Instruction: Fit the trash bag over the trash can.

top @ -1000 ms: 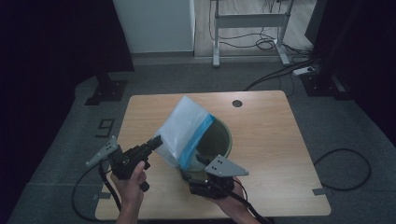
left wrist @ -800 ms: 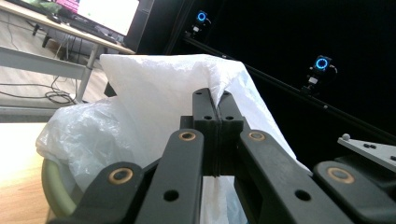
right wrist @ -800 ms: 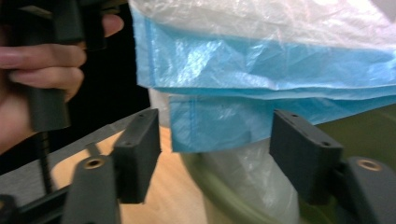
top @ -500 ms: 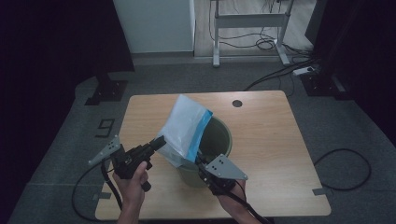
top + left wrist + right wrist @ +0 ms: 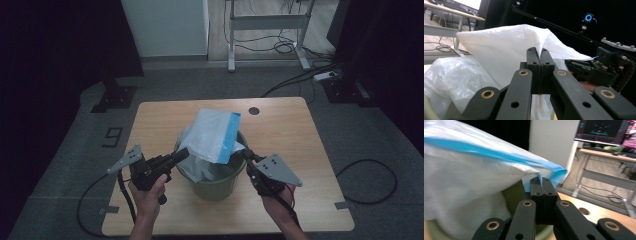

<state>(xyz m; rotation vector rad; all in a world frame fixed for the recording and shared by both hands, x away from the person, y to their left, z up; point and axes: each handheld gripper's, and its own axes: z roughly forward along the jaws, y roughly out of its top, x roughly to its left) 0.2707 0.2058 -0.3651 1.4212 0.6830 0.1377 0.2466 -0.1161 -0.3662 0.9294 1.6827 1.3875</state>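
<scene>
Item one, my left gripper (image 5: 181, 154): jaws pressed together on the near edge of the white woven bag (image 5: 212, 135), pinching its fabric at the fold, as the left gripper view shows (image 5: 540, 53). Item two, my right gripper (image 5: 246, 152): jaws having just been closing, now clamped on the bag's blue-trimmed corner (image 5: 540, 178), fabric between them. Item three, the bag: stretched between the two grippers, held tilted above the green bucket (image 5: 215, 182), its blue strip (image 5: 231, 134) toward 3 o'clock. Item four, the bucket: on the wooden table (image 5: 155, 120), at its middle, lined with a clear plastic sheet (image 5: 200, 167) that spills over the rim at 9 o'clock. Item five, a round hole (image 5: 254, 110) in the tabletop at 1 o'clock from the bucket.
</scene>
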